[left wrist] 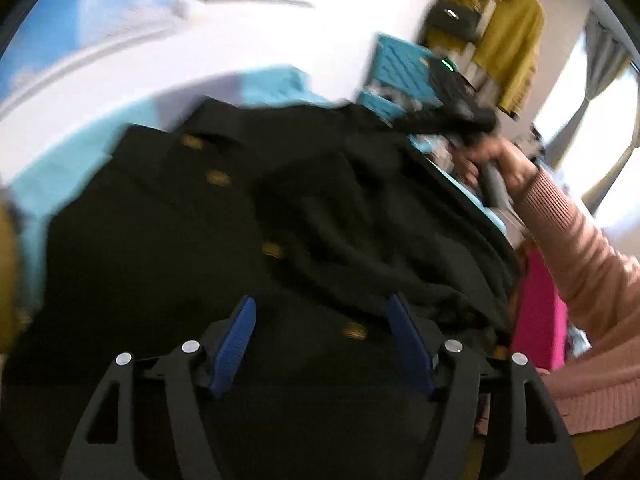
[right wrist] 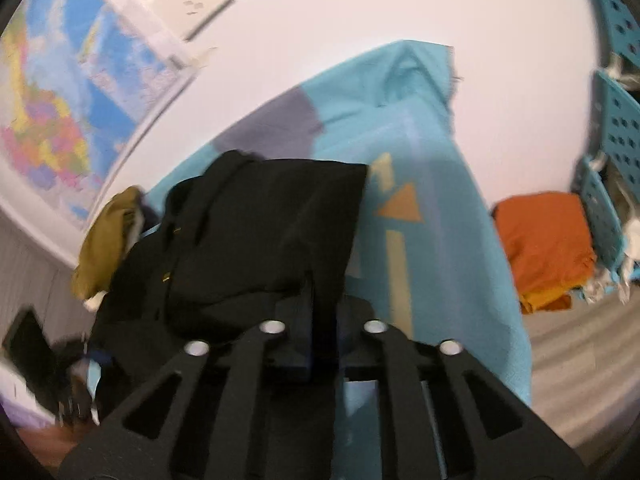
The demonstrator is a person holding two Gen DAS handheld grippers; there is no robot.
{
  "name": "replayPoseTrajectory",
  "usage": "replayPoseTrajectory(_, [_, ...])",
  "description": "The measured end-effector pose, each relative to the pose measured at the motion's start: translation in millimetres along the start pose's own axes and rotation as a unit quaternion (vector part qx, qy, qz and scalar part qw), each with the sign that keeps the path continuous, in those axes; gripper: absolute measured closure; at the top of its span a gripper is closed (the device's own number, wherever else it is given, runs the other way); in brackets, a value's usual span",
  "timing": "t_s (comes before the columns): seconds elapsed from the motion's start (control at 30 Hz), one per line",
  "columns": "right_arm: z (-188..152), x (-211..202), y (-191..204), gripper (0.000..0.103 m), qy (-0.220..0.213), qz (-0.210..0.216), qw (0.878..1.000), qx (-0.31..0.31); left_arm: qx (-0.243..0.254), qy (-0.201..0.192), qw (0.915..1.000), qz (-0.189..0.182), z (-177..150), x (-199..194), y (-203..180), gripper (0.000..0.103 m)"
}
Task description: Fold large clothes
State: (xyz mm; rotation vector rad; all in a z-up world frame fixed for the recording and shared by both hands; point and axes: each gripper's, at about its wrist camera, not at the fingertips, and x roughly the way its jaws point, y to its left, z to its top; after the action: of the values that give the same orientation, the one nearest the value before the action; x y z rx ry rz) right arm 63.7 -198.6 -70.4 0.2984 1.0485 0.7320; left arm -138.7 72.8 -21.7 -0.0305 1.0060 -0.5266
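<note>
Two grippers meet one black coat (right wrist: 248, 236) on the worktop (right wrist: 420, 240): right gripper (right wrist: 320, 320) pinches its right-hand edge, while left gripper (left wrist: 320, 344) gapes empty over its near hem.

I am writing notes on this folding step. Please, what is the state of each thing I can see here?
Black garment: partly folded, lying on the blue cloth.
Blue cloth: spread flat.
Left gripper: open over the garment, holding nothing.
Right gripper: closed on a fold of the garment.
Orange clothes: folded, stacked aside.
</note>
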Motion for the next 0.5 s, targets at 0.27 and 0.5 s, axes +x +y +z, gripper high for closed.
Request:
replayPoseTrajectory(0.27, [-31,-62,59,0.052,-0.059,0.048,0.993,-0.092,-0.049,0.077,0.9912,-0.096,7,63,-19,0.045])
replayPoseTrajectory(0.5, [-60,-62,111,0.05,-0.04,0.048,0.976,-0.208,-0.033,0.012,0.9978,-0.056,7,10,1,0.091])
